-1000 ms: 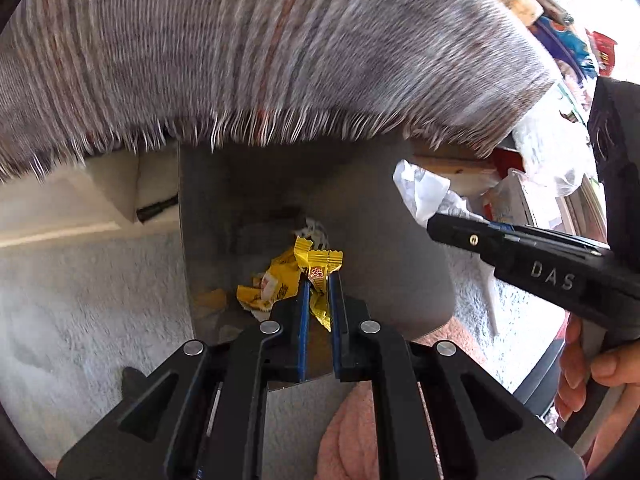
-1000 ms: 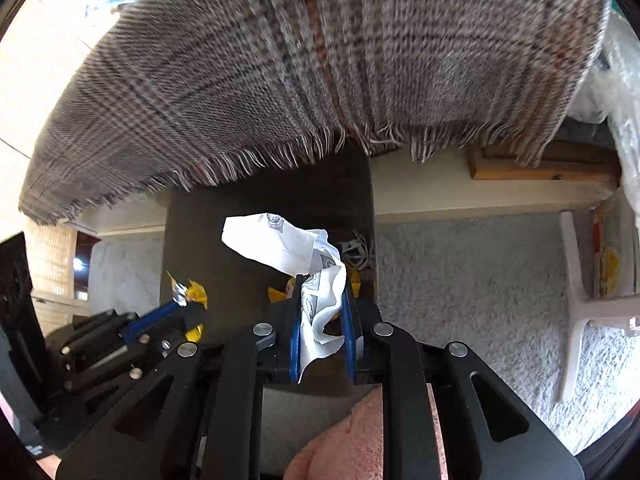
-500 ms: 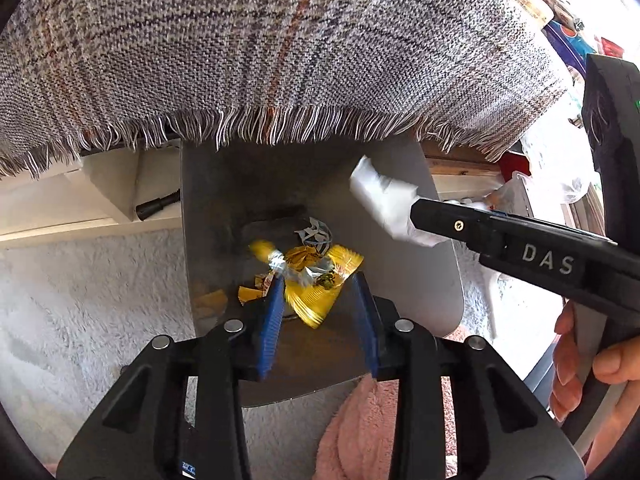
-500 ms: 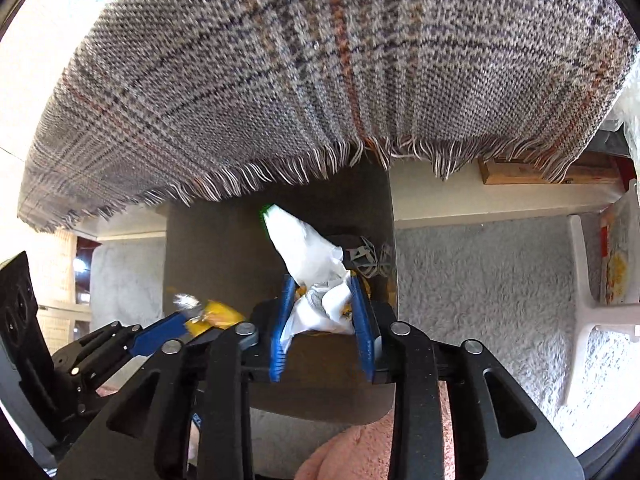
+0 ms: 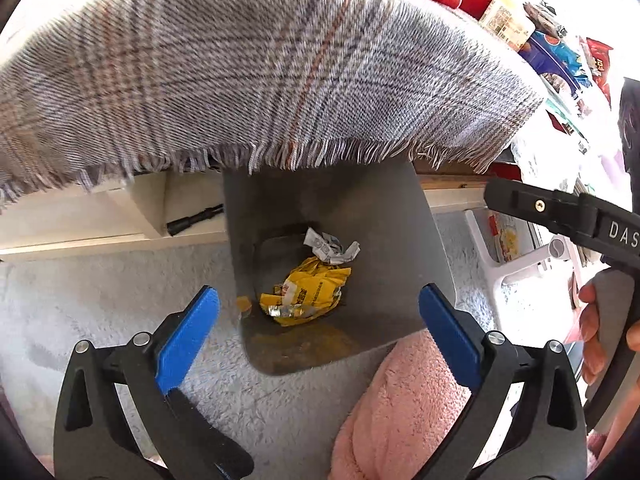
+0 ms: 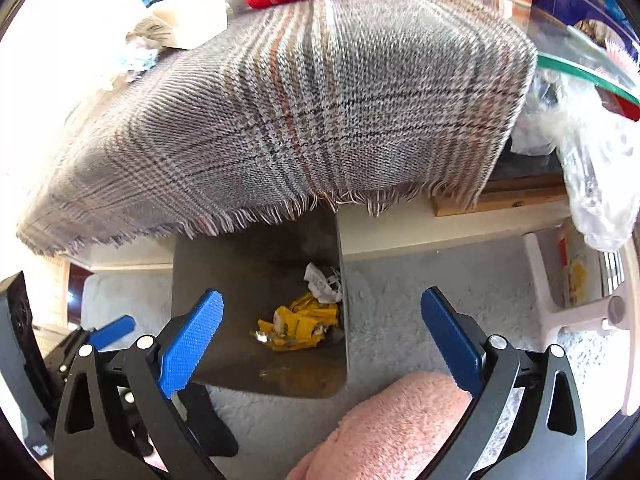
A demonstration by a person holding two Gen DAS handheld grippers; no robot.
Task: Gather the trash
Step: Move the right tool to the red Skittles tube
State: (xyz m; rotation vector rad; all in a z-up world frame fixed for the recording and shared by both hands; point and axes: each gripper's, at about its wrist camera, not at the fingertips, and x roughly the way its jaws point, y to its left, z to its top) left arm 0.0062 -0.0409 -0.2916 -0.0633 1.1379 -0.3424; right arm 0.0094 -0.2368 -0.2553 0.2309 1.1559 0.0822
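Both claws hang over the grey bin (image 5: 404,240) at frame centre, aimed down so trash drops inside. Left claw (image 5: 318,312) and right claw (image 6: 320,316) are opening wide, empty; the yellow wrapper (image 5: 308,294) and crumpled paper (image 5: 330,246) lie at the bottom.

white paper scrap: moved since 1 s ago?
Yes. The white paper scrap has dropped out of the right gripper, whose fingers are opening with nothing between them, and lies at the bottom of the grey bin beside the yellow wrapper.
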